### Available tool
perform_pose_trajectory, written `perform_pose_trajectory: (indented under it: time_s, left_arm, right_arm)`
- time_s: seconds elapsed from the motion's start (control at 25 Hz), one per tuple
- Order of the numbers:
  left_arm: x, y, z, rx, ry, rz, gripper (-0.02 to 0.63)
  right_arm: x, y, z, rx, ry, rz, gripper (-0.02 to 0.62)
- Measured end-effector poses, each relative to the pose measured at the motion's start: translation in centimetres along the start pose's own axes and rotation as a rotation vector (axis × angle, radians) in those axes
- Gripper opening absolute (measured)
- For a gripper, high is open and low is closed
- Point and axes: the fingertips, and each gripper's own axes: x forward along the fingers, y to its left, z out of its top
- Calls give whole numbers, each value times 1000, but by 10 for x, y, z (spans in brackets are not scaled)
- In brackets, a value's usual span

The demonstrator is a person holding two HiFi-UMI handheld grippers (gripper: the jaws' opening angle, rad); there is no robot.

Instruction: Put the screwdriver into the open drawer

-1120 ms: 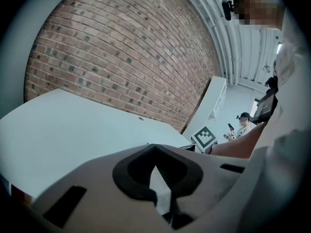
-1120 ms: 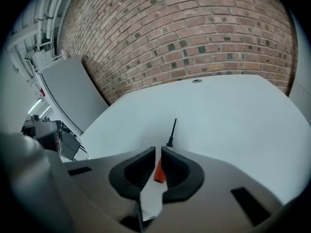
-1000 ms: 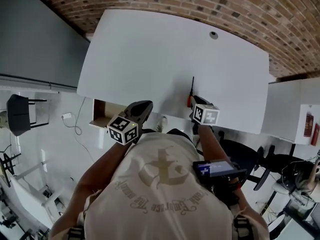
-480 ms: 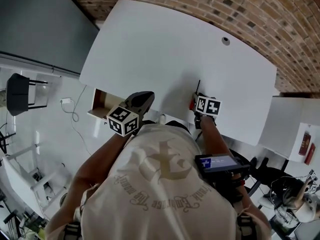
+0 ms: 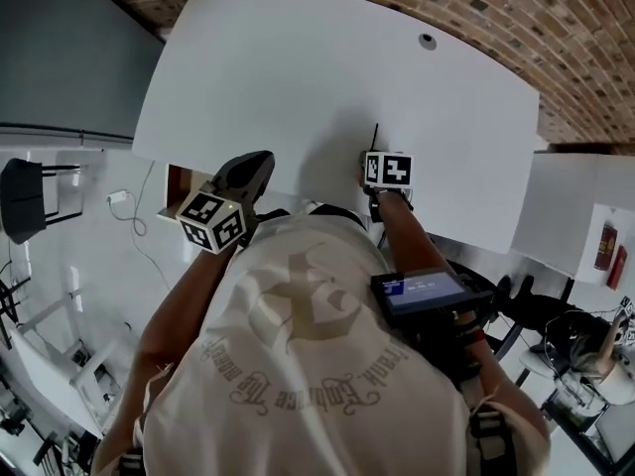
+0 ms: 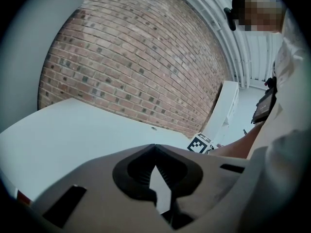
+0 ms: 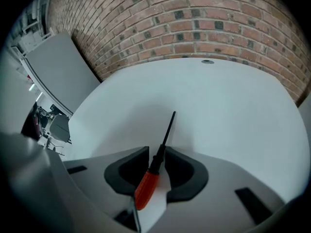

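A screwdriver (image 7: 151, 176) with an orange handle and a thin black shaft (image 5: 375, 135) lies on the white table (image 5: 298, 67) near its front edge. My right gripper (image 7: 156, 152) points steeply down over it. Its jaws stand either side of the black collar and are closing, with small gaps still showing. In the head view its marker cube (image 5: 387, 170) hides the handle. My left gripper (image 5: 258, 162) hovers over the table's front left edge, shut and empty, its tips meeting (image 6: 155, 147). The open drawer (image 5: 177, 181) shows below the table's left front corner.
A cable grommet (image 5: 428, 41) sits near the table's far edge, against a brick wall (image 7: 194, 18). A white cabinet (image 5: 575, 216) stands to the right. A dark chair (image 5: 25, 201) is on the floor at the left. The person's torso fills the foreground.
The right gripper has come down over the screwdriver's handle, and its cube now covers the orange part. The left gripper shifted slightly along the table's front edge.
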Motion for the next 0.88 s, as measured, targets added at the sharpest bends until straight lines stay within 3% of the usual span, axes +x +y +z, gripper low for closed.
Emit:
perform_pose_trajectory:
  time_s: [0.16,0.88]
  left_arm:
    - [-4,-1,3,4,-13,8,18]
    - [-38,-13,-25,-35,29,51,18]
  right_arm:
    - [-2,-3,-1,-31,18,-37,97]
    - [-3,-9,-4,68,-16,59,70]
